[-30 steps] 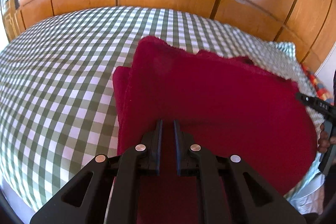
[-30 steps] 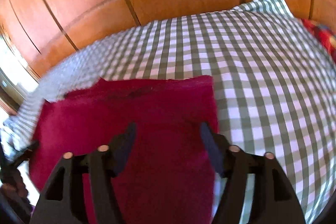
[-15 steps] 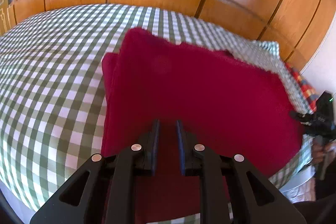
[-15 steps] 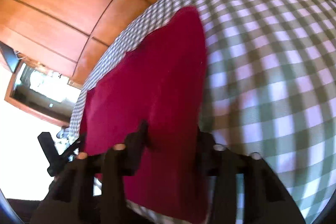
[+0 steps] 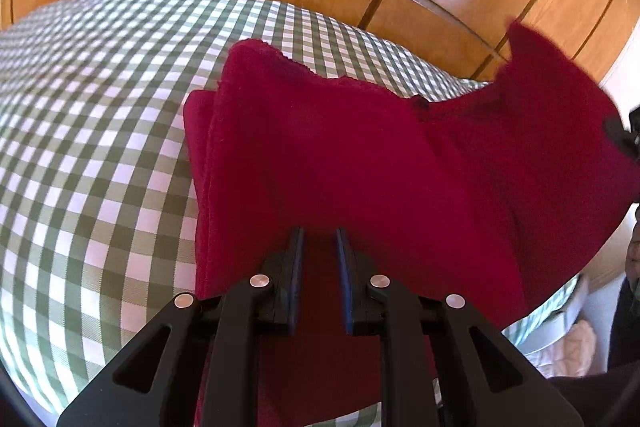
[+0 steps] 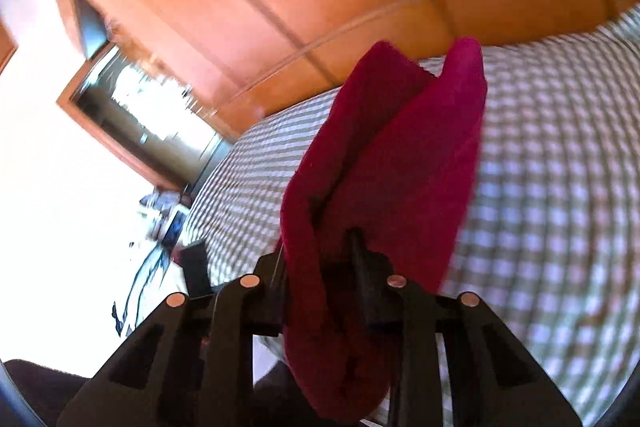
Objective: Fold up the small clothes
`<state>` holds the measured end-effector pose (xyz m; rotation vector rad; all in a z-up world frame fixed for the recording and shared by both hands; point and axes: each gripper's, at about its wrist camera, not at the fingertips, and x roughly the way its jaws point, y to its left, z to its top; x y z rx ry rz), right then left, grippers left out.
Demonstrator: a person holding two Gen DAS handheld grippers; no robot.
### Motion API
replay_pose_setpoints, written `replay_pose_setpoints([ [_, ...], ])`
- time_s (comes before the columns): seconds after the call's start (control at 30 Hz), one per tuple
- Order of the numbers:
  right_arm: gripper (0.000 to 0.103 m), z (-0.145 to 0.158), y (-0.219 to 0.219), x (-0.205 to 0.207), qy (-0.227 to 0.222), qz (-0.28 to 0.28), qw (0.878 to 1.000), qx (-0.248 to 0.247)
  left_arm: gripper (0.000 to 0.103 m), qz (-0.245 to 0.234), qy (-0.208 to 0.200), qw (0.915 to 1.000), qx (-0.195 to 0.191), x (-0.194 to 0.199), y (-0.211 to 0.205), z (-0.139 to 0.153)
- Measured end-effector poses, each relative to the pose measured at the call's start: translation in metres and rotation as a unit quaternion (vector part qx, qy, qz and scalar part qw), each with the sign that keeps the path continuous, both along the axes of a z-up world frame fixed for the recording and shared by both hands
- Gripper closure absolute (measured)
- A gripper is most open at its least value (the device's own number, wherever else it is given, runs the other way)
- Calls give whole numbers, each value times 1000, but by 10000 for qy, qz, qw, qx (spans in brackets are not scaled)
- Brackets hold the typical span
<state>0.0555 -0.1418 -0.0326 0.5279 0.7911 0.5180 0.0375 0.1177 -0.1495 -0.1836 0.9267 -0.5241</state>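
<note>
The red cloth (image 5: 340,155) lies at the bed's (image 5: 100,147) near edge; the left tongs (image 5: 319,247) grip its near hem; the right tongs (image 6: 320,247), jaws closing, lift its right end

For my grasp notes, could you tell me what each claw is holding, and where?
Both hold the red cloth: the left claw pinches its near edge, the right claw, closing, has a raised bunch of its right side.
</note>
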Motion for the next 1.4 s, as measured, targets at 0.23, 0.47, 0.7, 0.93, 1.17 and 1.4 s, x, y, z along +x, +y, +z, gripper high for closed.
replay_pose_setpoints([
  [0.23,82,-8,126,53,236,894,9933,-694,88,-45,126,9990,-427,-4,10,-3],
  [0.47,83,-59,189,70,639,1401,9810,-1181,88,125,269,9946,-997,-15,56,7],
  [0.7,47,-76,188,51,277,1682,9800,-1027,88,531,300,9882,-1407,-24,96,22],
  [0.93,39,-42,116,1,-307,1276,9903,-457,88,191,204,9792,-2009,-26,94,55],
  [1.17,37,-67,72,-39,-5,660,9885,-1357,49,-510,443,9685,-2399,-34,63,72],
  [1.4,36,-104,83,-54,246,740,9774,-1967,48,-772,678,9757,-1935,-41,31,64],
])
